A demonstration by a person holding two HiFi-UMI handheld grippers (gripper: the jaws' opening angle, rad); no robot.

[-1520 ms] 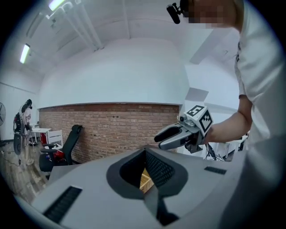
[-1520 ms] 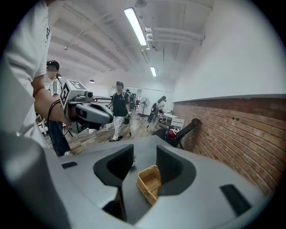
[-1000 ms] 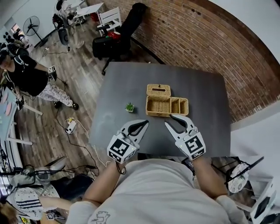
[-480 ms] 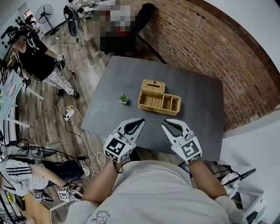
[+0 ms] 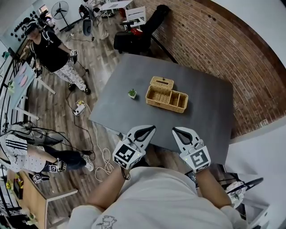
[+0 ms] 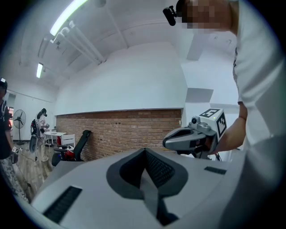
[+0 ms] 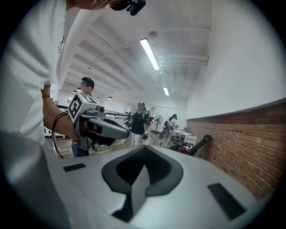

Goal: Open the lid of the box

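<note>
The wicker box (image 5: 166, 98) stands on the grey table (image 5: 205, 116) with its compartments showing. Its lid (image 5: 161, 82) is flipped back behind it. Both grippers hover at the table's near edge, well short of the box. My left gripper (image 5: 149, 129) is shut and holds nothing; in the left gripper view its jaws (image 6: 145, 152) meet in front of the brick wall. My right gripper (image 5: 175, 130) has just been closing and is now shut with nothing between its jaws (image 7: 144, 150). Each gripper view also shows the other gripper alongside.
A small green plant (image 5: 132, 93) sits on the table left of the box. A brick wall (image 5: 223, 49) runs along the right. A person (image 5: 51, 49) stands at the far left near a fan (image 5: 60, 8). Cables (image 5: 80, 107) lie on the wooden floor, and a black chair (image 5: 138, 31) stands beyond the table.
Both grippers have drawn back from the box toward my body. The right jaws have gone from open to shut. The box now sits farther away in the head view.
</note>
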